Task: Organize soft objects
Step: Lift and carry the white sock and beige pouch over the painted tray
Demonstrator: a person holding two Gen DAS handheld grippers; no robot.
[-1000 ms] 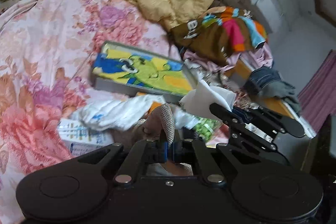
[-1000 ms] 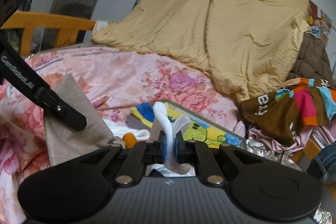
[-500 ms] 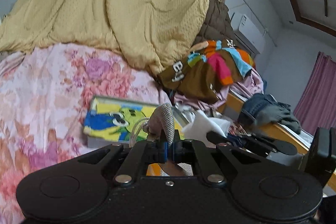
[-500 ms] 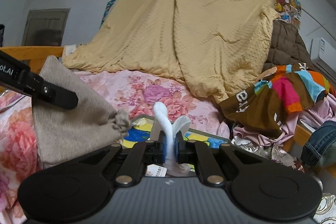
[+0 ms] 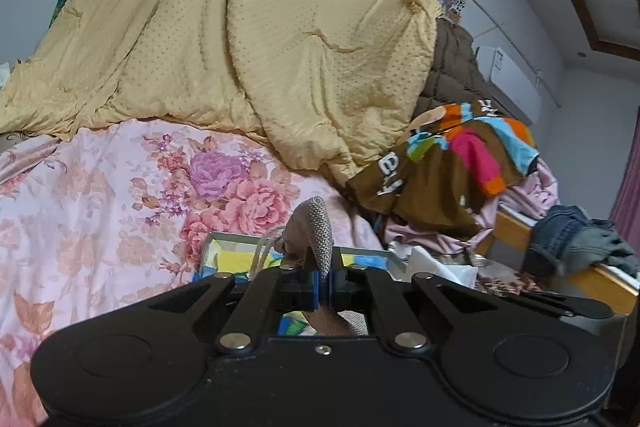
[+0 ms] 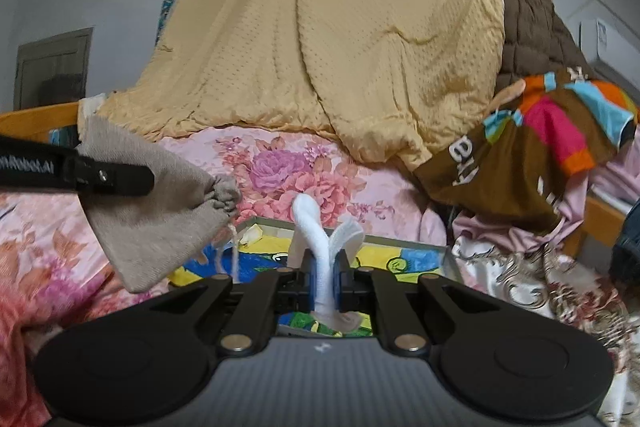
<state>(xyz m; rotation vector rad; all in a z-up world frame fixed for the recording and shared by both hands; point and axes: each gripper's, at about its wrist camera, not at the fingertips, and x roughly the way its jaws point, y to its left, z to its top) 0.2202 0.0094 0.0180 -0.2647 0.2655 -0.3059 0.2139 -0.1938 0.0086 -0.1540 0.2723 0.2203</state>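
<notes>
My left gripper [image 5: 323, 281] is shut on the rim of a grey-beige drawstring pouch [image 5: 316, 231], held up above the bed. In the right wrist view the pouch [image 6: 160, 207] hangs from the left gripper [image 6: 120, 179] at the left, its gathered mouth pointing right with a cord dangling. My right gripper [image 6: 324, 283] is shut on a white cloth [image 6: 316, 239], whose ends stick up between the jaws. The white cloth [image 5: 436, 263] also shows in the left wrist view at the lower right.
A flat box with a green and yellow cartoon lid [image 6: 400, 261] lies on the pink floral bedspread [image 5: 120, 195] below both grippers. A yellow quilt [image 5: 260, 47] hangs behind. A brown multicoloured garment [image 5: 448, 171], pink clothes and jeans [image 5: 568, 239] pile at the right by a wooden bed frame [image 5: 516, 231].
Both grippers have risen and tilted up from the bed with their loads. The pouch now hangs higher and closer to the white cloth.
</notes>
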